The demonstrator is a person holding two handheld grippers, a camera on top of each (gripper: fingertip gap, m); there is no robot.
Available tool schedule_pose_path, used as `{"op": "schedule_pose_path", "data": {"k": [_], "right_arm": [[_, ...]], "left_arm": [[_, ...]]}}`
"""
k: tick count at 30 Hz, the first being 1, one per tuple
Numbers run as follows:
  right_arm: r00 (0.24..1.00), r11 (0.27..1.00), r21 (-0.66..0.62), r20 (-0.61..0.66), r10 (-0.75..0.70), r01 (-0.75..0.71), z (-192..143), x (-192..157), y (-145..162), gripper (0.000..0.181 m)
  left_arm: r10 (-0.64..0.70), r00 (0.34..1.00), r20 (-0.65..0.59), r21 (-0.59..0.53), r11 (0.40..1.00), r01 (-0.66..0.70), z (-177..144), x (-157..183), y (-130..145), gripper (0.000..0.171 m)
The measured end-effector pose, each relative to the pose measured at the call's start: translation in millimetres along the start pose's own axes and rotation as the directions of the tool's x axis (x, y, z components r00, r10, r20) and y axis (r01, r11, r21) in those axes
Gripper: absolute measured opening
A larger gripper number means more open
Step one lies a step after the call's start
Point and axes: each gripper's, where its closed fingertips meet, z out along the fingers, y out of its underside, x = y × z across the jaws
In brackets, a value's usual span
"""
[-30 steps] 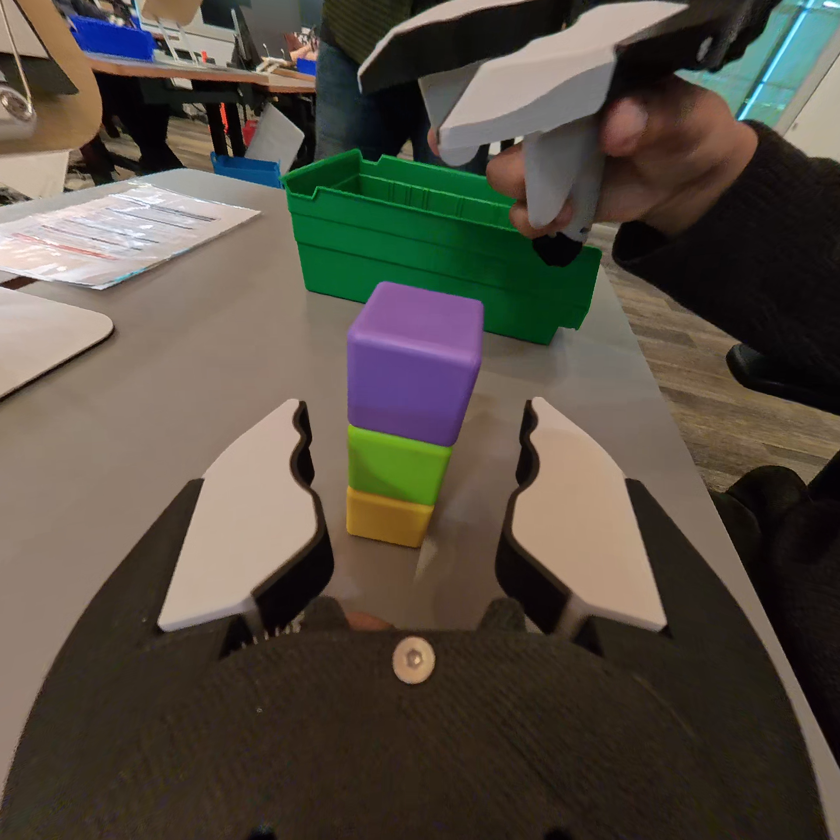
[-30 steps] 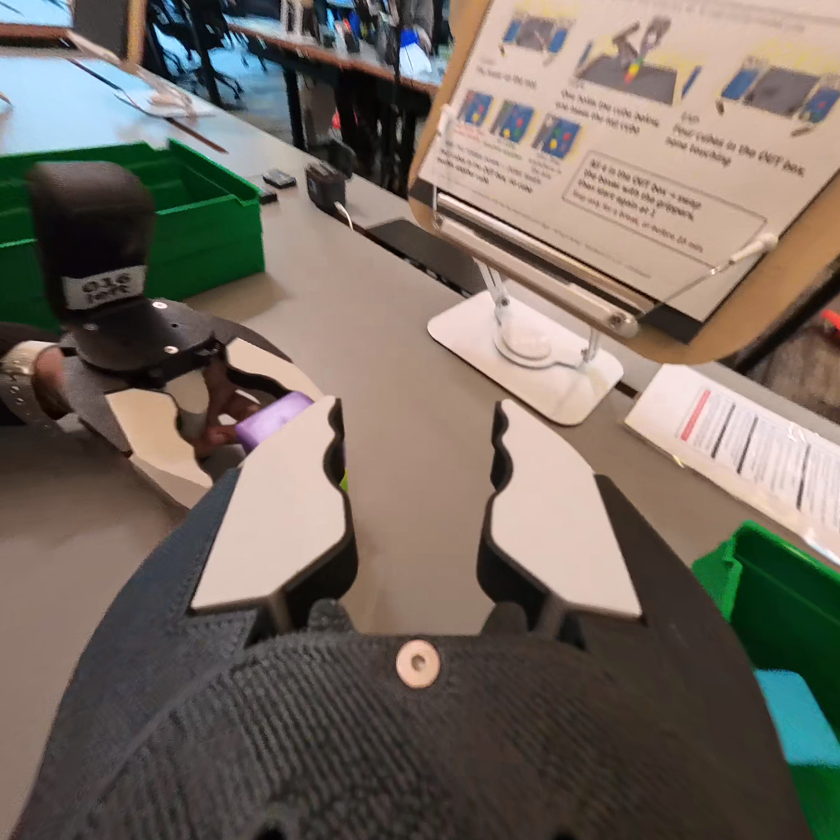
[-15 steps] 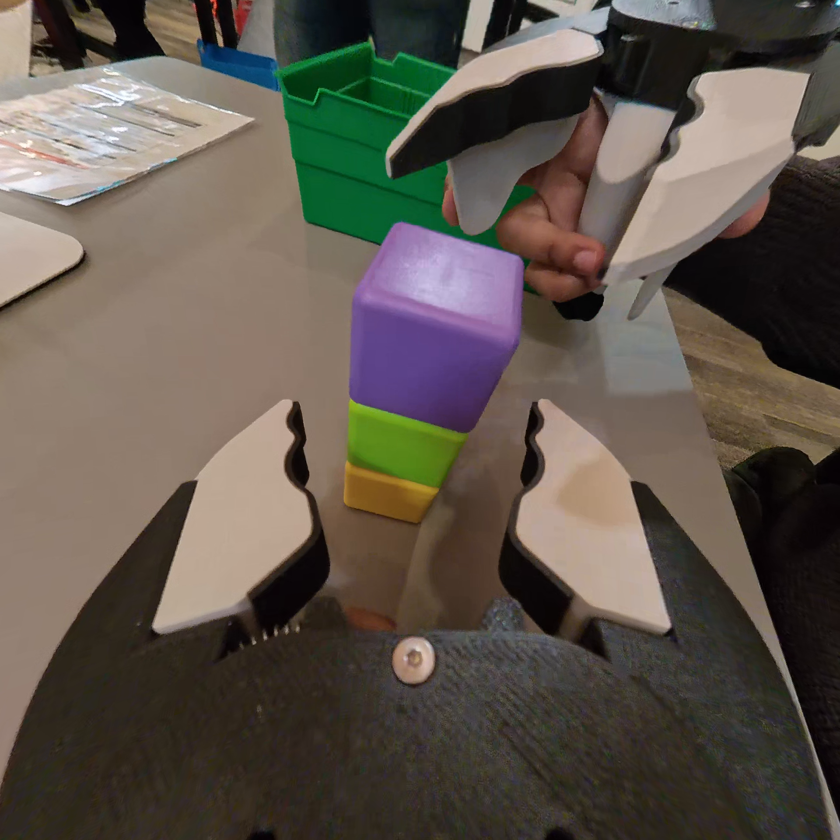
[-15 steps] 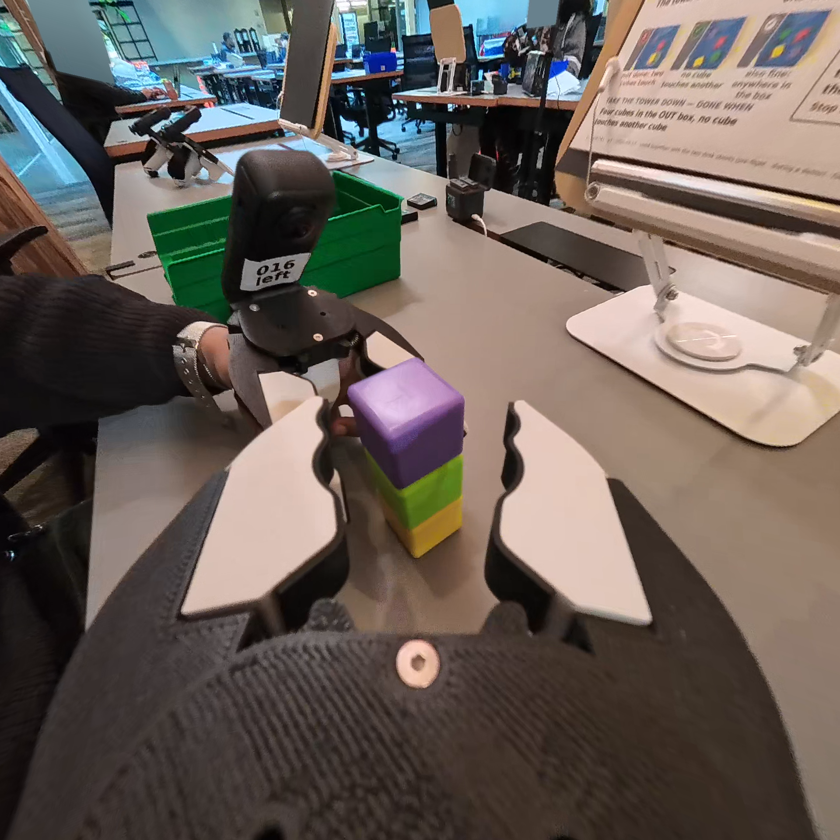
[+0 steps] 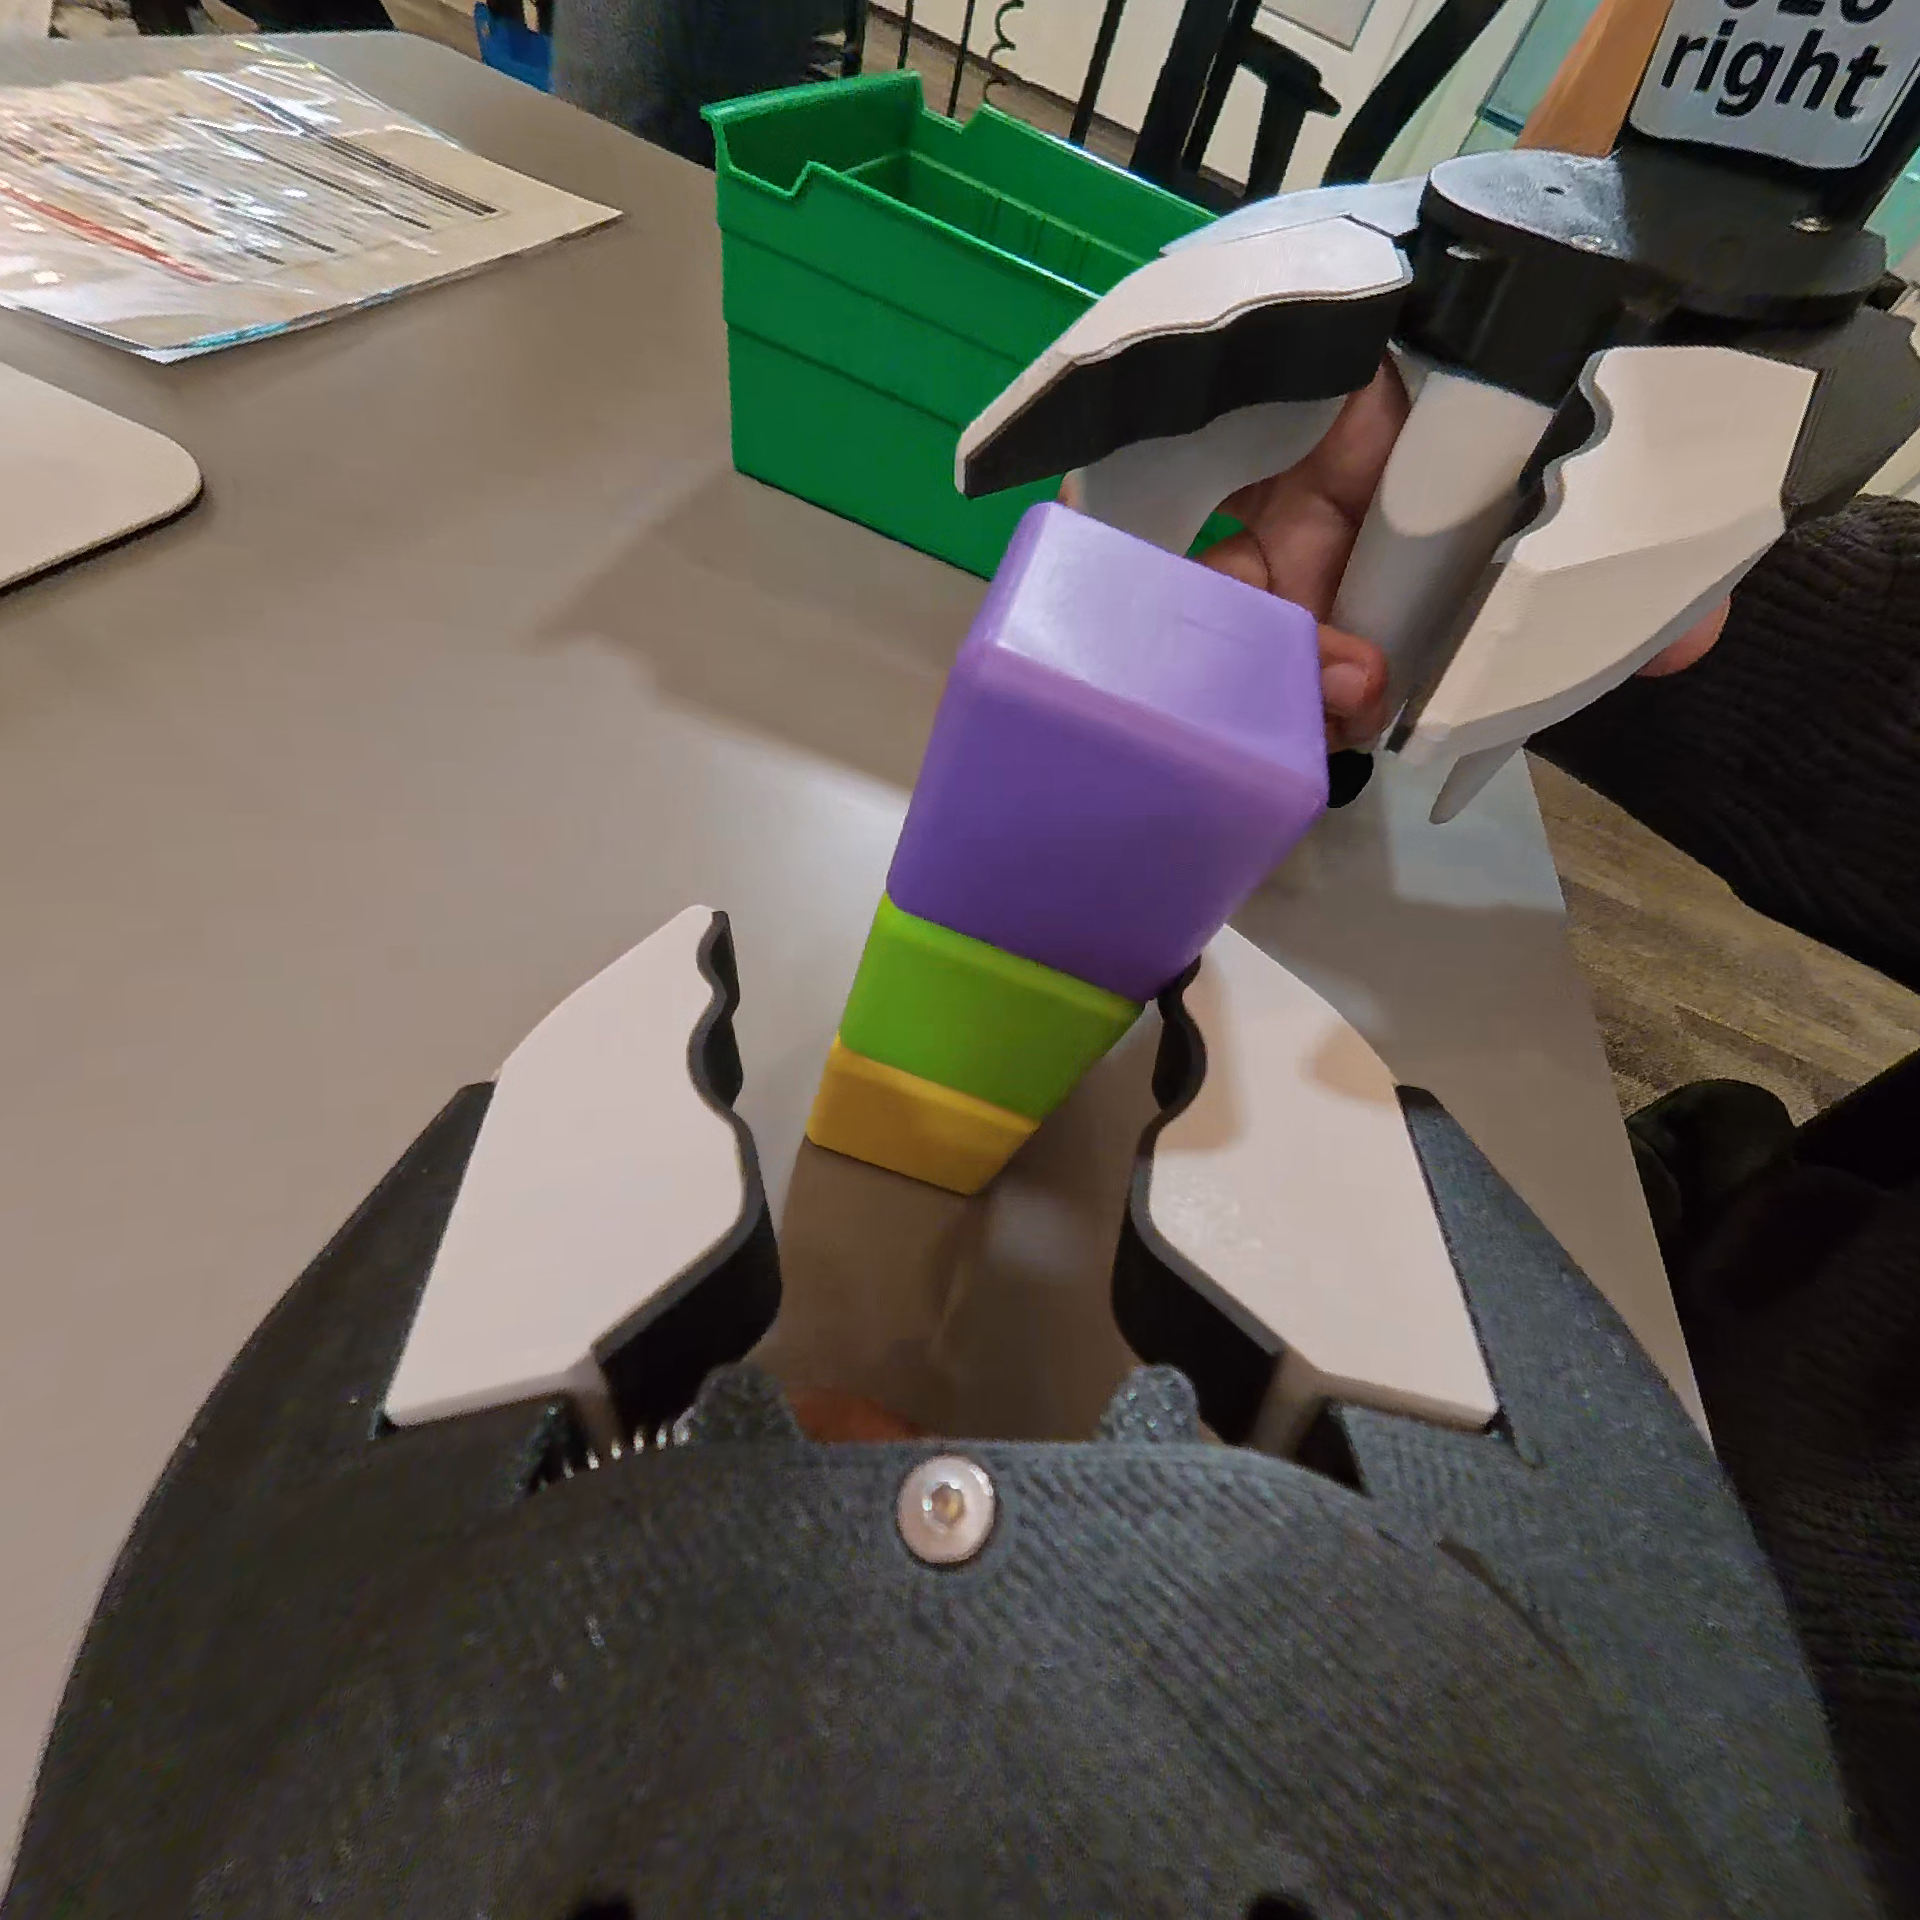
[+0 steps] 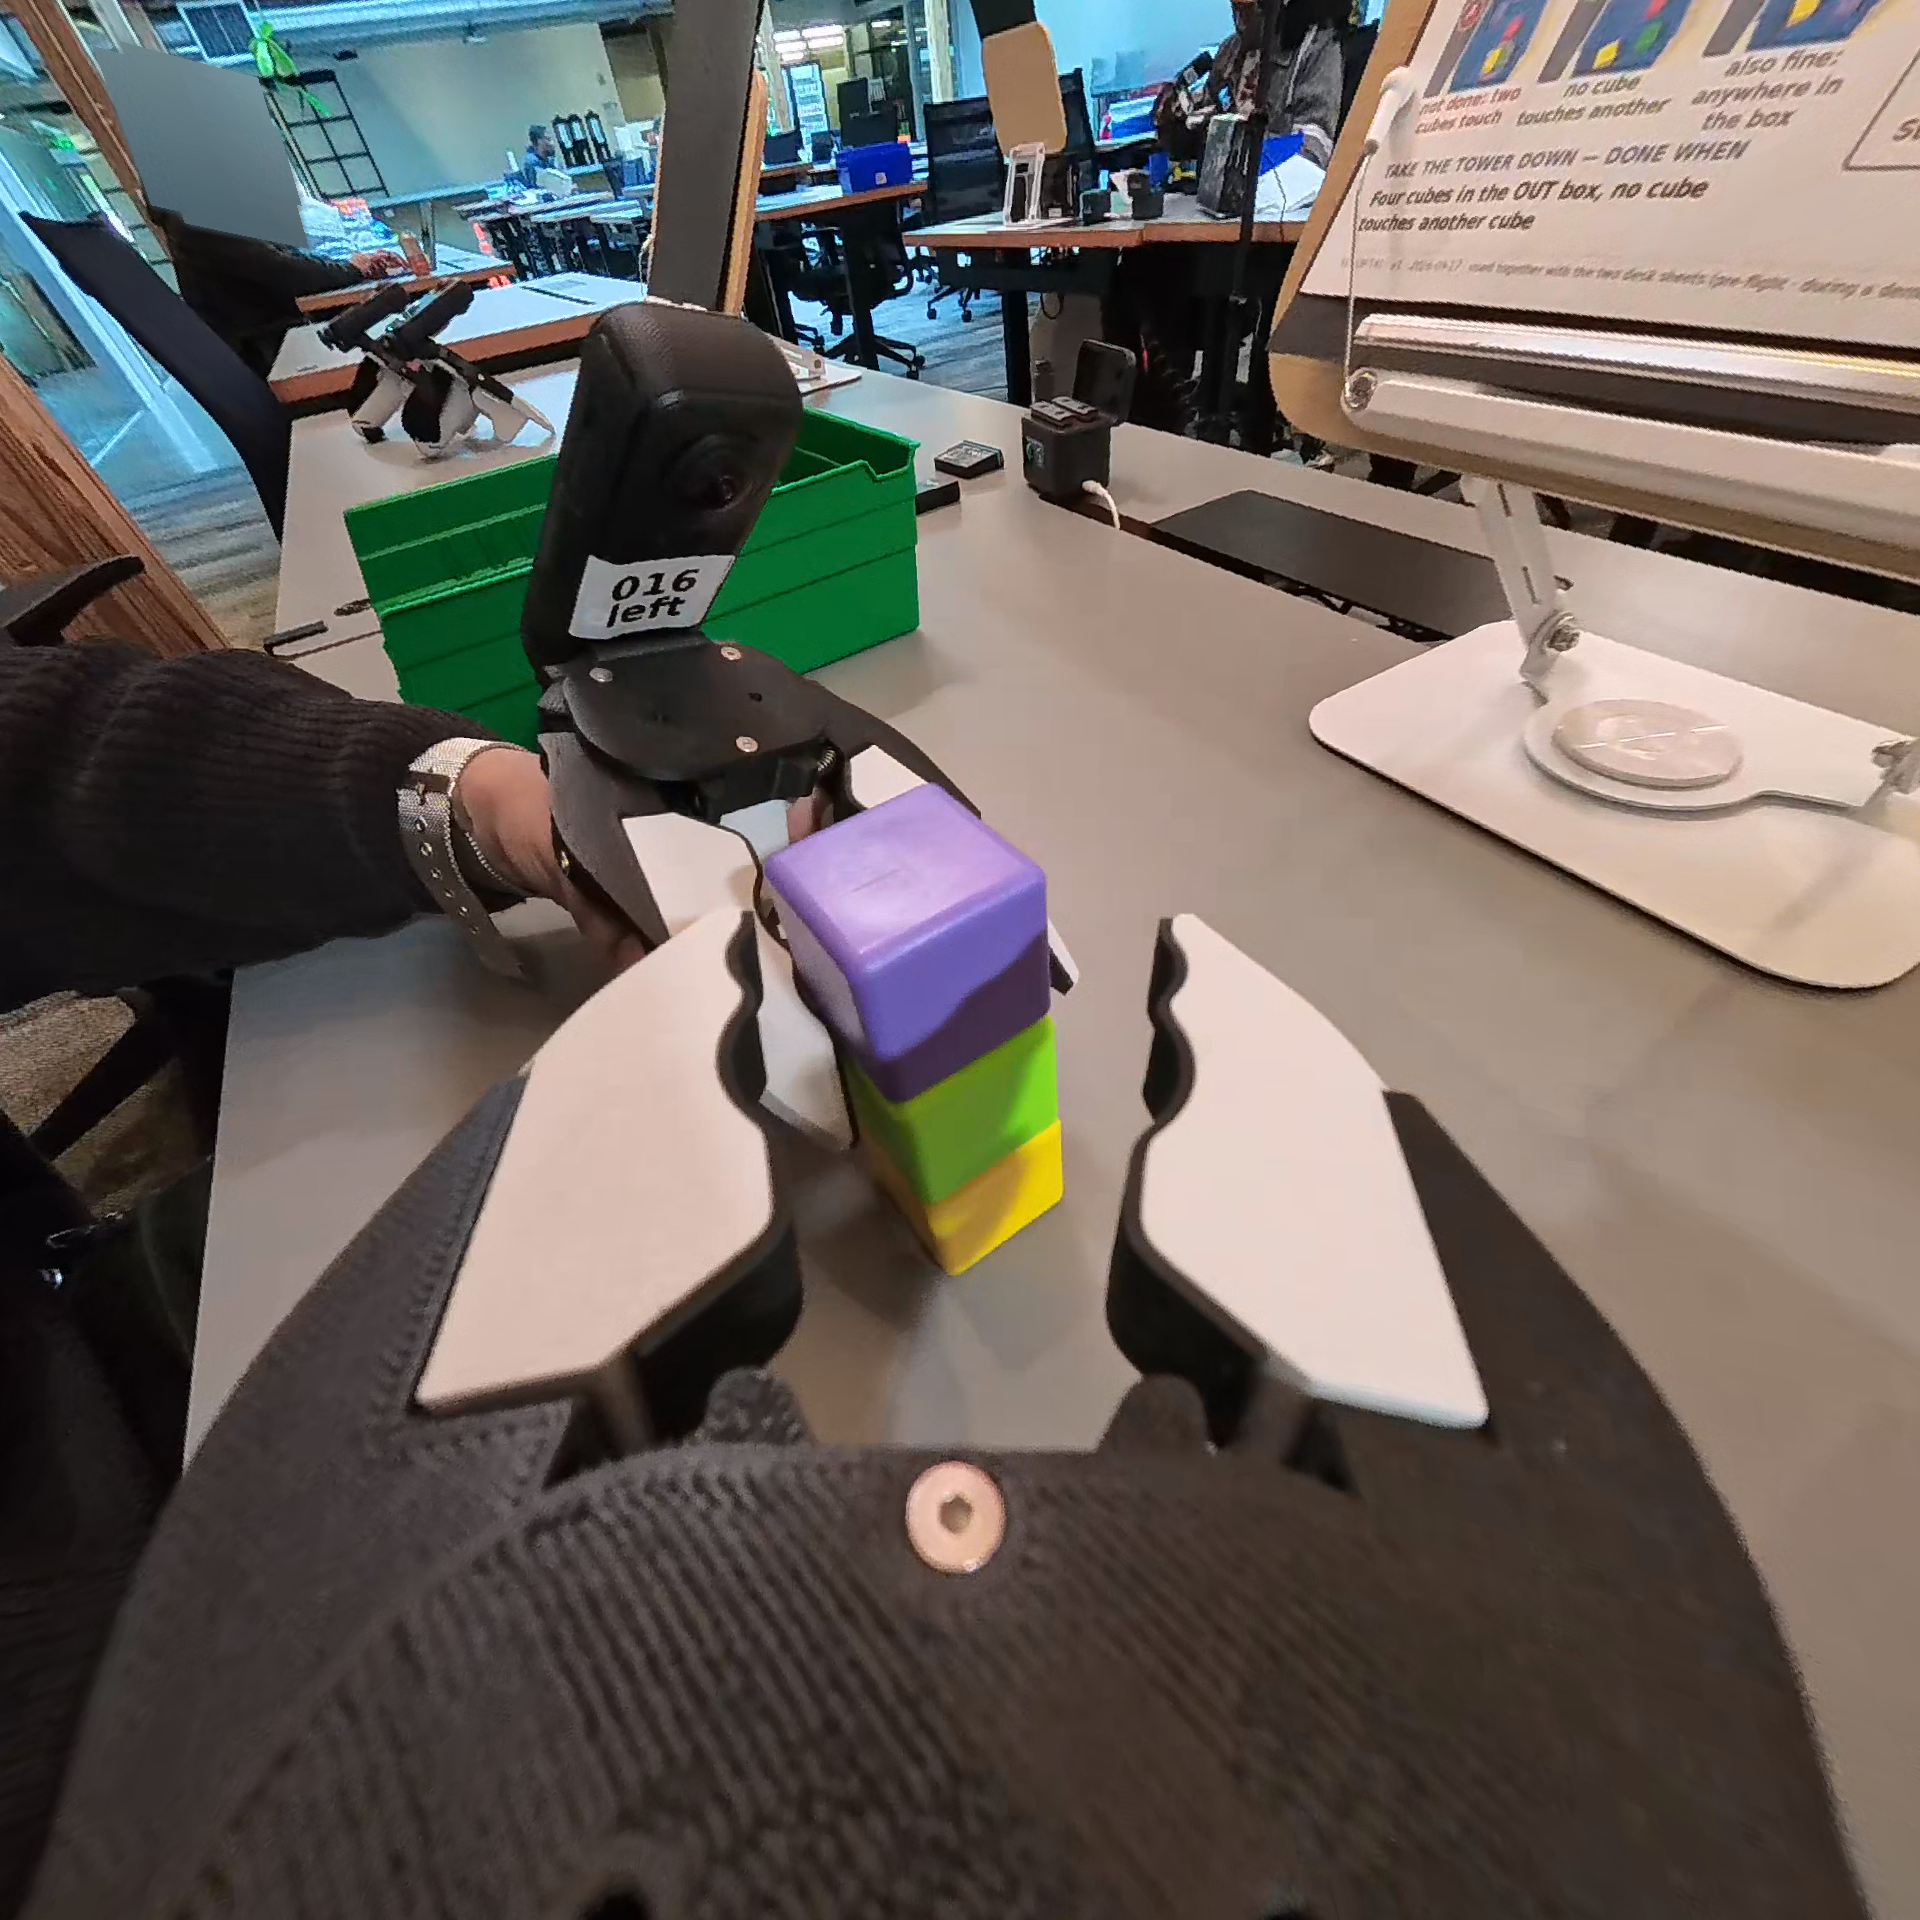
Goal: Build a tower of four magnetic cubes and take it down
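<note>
A tower stands on the grey table (image 5: pixel 416 727): a purple cube (image 5: pixel 1112 790) on a green cube (image 5: pixel 977 1008) on a yellow cube (image 5: pixel 914 1132). My left gripper (image 5: pixel 945 966) is open, low at the table, with its fingers either side of the tower's lower cubes. My right gripper (image 6: pixel 956 930) is open and higher, with the purple cube (image 6: pixel 914 904) just ahead of its fingertips. It also shows in the left wrist view (image 5: pixel 1205 639), above and behind the purple cube. In the right wrist view the left gripper's fingers (image 6: pixel 800 1049) flank the green cube (image 6: pixel 956 1122) and yellow cube (image 6: pixel 997 1205).
A green bin (image 5: pixel 883 343) stands behind the tower and also shows in the right wrist view (image 6: pixel 831 582). A document stand with a white base (image 6: pixel 1621 831) stands on the right. A laminated sheet (image 5: pixel 208 208) lies at the far left. The table edge runs close on the right. Across from one pair of fingers to the other is roughly 6 centimeters. My left gripper's tips are some 25 centimeters from the white base (image 6: pixel 1621 831).
My right gripper has swung from facing the document stand to facing the tower and has come down near the purple cube. My left gripper has moved closer around the lower cubes.
</note>
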Motion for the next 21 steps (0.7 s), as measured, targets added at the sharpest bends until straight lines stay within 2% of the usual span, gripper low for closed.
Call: {"op": "schedule_pose_path", "data": {"k": [21], "right_arm": [[1.000, 1.000, 0.011, 0.008, 0.001, -0.001, -0.6, -1.4, -1.8, 0.073]], "left_arm": [[0.043, 0.999, 0.008, -0.026, 0.999, -0.043, 3.1, 4.5, 2.8, 0.077]]}}
